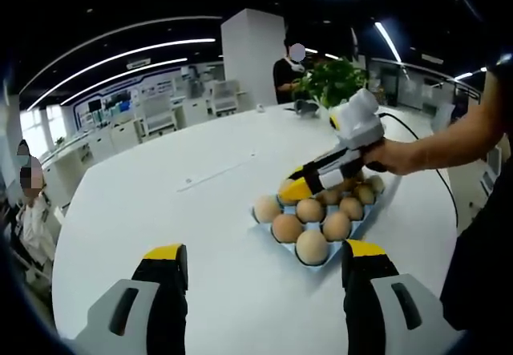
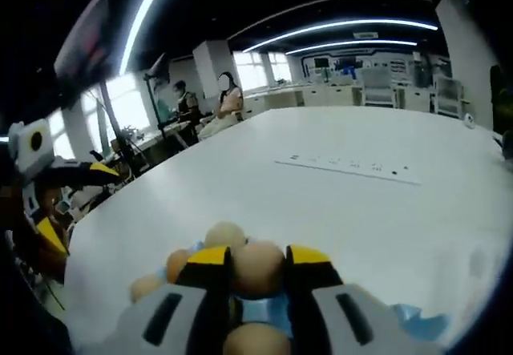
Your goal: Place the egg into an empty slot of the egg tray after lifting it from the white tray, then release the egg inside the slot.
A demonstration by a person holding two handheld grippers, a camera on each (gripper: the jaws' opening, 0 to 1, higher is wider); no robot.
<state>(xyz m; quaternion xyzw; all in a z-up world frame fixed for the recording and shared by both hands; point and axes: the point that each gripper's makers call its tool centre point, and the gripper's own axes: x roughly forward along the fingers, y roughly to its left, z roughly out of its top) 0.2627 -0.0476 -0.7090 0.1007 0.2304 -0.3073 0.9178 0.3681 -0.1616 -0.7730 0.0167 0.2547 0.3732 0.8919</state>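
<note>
Your right claw is closed on an egg, held between the yellow-tipped jaws just above the egg tray. Other eggs sit in the tray's slots on the white surface. Your left claw stands open and holds nothing, near the tray's close end.
</note>
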